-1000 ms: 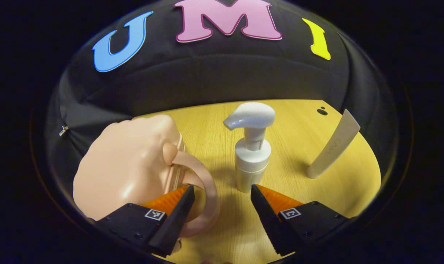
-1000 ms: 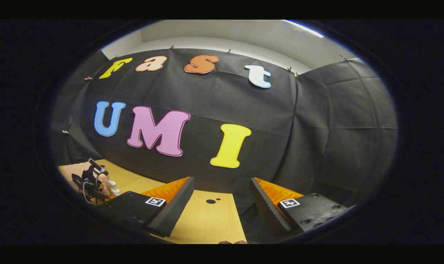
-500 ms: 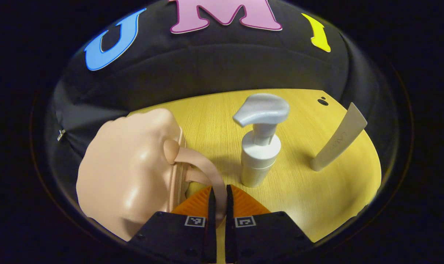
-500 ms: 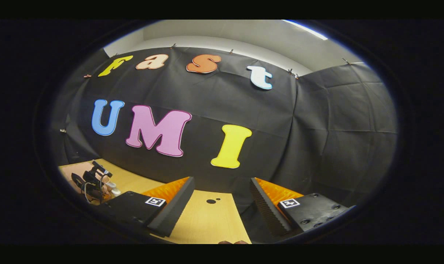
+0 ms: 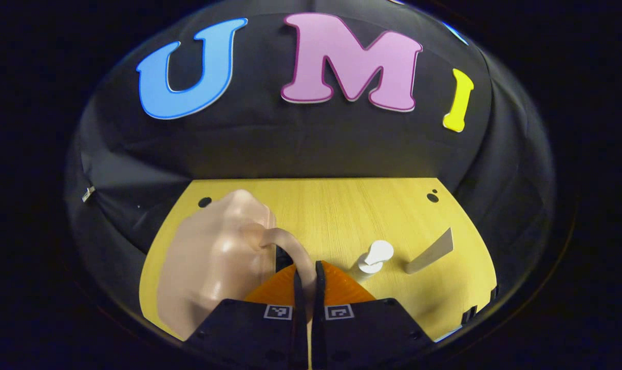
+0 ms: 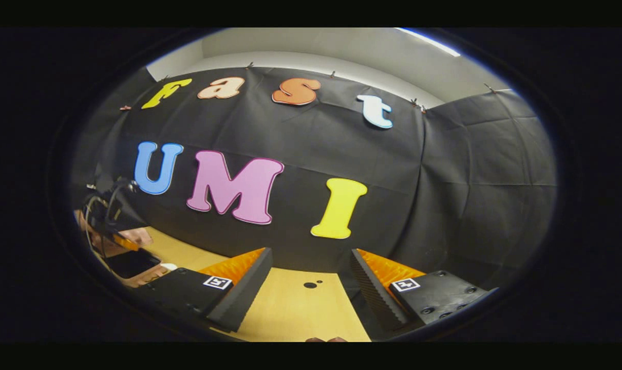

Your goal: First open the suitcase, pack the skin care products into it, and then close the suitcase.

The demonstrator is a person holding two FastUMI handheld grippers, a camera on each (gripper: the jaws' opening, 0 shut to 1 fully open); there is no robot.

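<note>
1. Left gripper view: the left gripper (image 5: 306, 280) is clamped on the looped handle (image 5: 291, 250) of the suitcase (image 5: 215, 262), a small peach hard-shell case. Both fingers press the strap between them.
2. Same view, taking the suitcase as landmark: it sits on the counter (image 5: 341, 205), with the pump bottle (image 5: 371, 258) just to its right and the tube (image 5: 430, 251) farther right again, standing tilted. A dark gap shows at the seam beside the handle, so the lid looks part-way lifted, though I cannot tell how far.
3. Handling, as a judgement: the shell looks glossy and stiff, so it would slip under pads. The soft strap is the better hold, but it bends and will let the lid swing. The bottle is top-heavy and best taken around its body below the pump head. The tube looks light and easy to topple.
4. Right gripper view: the right gripper (image 6: 311, 288) hangs above the counter edge with its fingers spread wide and nothing between them.
5. Same view: the left gripper and the hand holding it appear far left, above the suitcase with its dark interior showing.
</note>
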